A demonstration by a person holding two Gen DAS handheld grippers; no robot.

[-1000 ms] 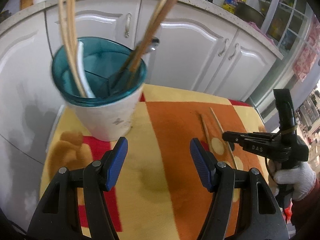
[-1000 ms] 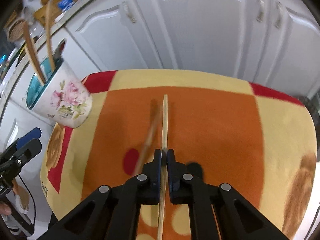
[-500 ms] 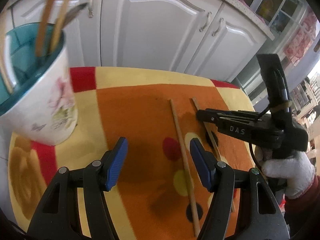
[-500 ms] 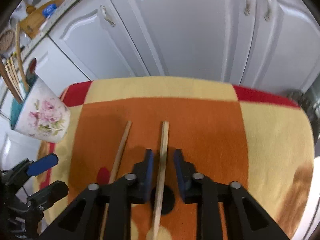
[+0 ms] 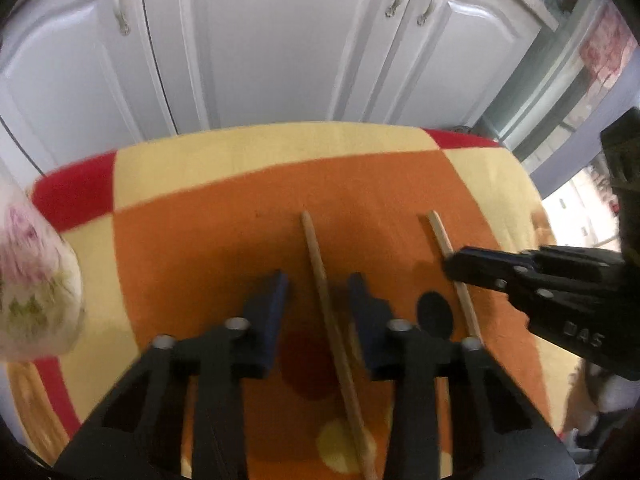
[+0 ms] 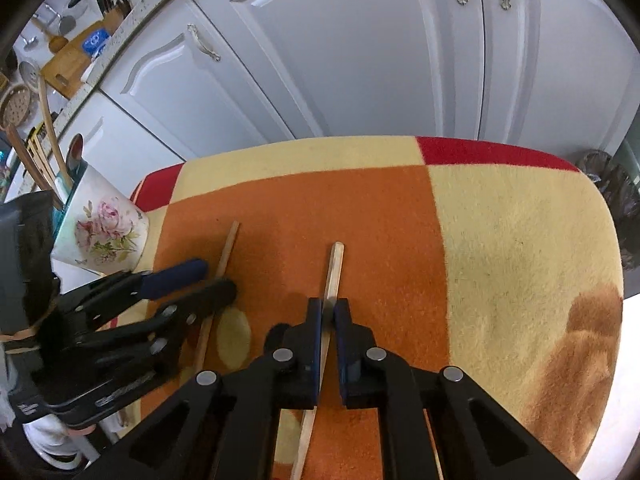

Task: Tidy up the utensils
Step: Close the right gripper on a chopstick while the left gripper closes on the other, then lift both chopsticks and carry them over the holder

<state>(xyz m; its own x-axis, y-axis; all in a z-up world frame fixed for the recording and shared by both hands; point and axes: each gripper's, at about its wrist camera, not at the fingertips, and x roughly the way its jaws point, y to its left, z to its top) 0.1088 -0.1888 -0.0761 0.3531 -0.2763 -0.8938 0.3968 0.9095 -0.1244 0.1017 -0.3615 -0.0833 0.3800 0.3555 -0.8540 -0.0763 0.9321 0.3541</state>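
Two wooden chopsticks lie side by side on the orange patch of the cloth. My left gripper straddles the left chopstick. Its jaws are closing, and a gap still shows on each side of the stick. The right gripper is shut on the right chopstick, low on the cloth. From the right wrist, the left gripper shows around the other chopstick. A floral cup at the table's left holds several utensils.
White cabinet doors stand close behind the table. The cloth's edge drops off on the right. A white-gloved hand holds the right gripper. A worktop with a wooden board lies at the far left.
My left gripper swung right from the cup and down over the left chopstick, its jaws narrowing. The right gripper opened briefly and shut again on the right chopstick.
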